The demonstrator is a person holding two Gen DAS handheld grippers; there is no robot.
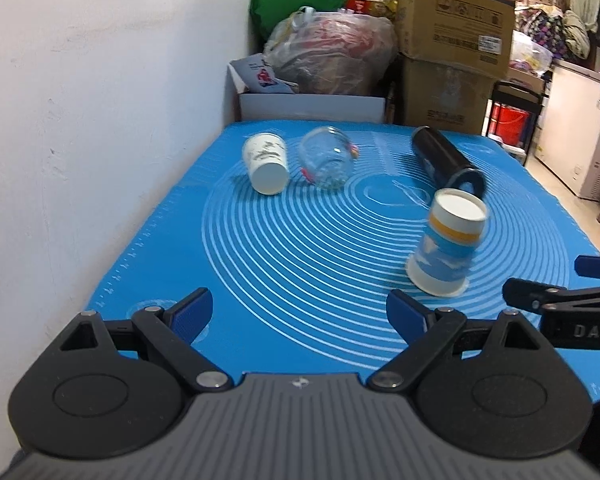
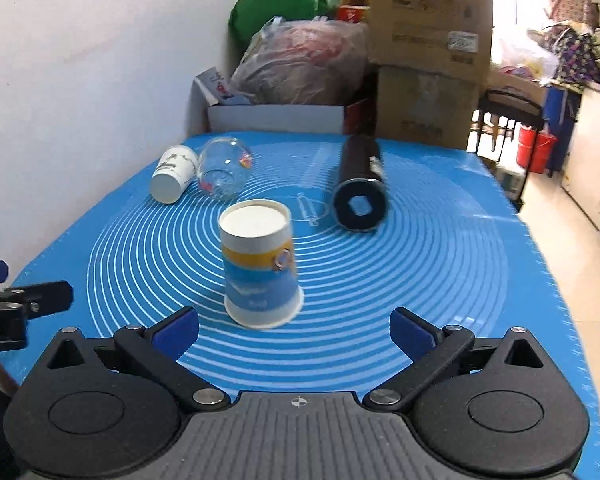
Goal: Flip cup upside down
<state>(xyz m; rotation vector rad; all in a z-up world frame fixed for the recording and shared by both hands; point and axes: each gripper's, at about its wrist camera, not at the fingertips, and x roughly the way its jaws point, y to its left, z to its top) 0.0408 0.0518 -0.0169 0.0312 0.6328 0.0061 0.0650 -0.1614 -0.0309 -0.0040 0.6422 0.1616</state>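
A blue, yellow and white paper cup (image 2: 260, 268) stands upside down on the blue mat (image 2: 420, 280), its white base on top, slightly blurred. It also shows in the left wrist view (image 1: 446, 242) at the right. My right gripper (image 2: 294, 330) is open and empty, just behind the cup with the cup ahead between the fingers. My left gripper (image 1: 300, 312) is open and empty over the mat's near left part, apart from the cup. The right gripper's fingers (image 1: 540, 296) show at the right edge of the left wrist view.
A white paper cup (image 1: 266, 162), a clear glass (image 1: 326, 158) and a black cylinder (image 1: 446, 158) lie on their sides at the mat's far part. A white wall runs along the left. Boxes (image 1: 452, 12) and bags (image 1: 332, 52) stand behind the table.
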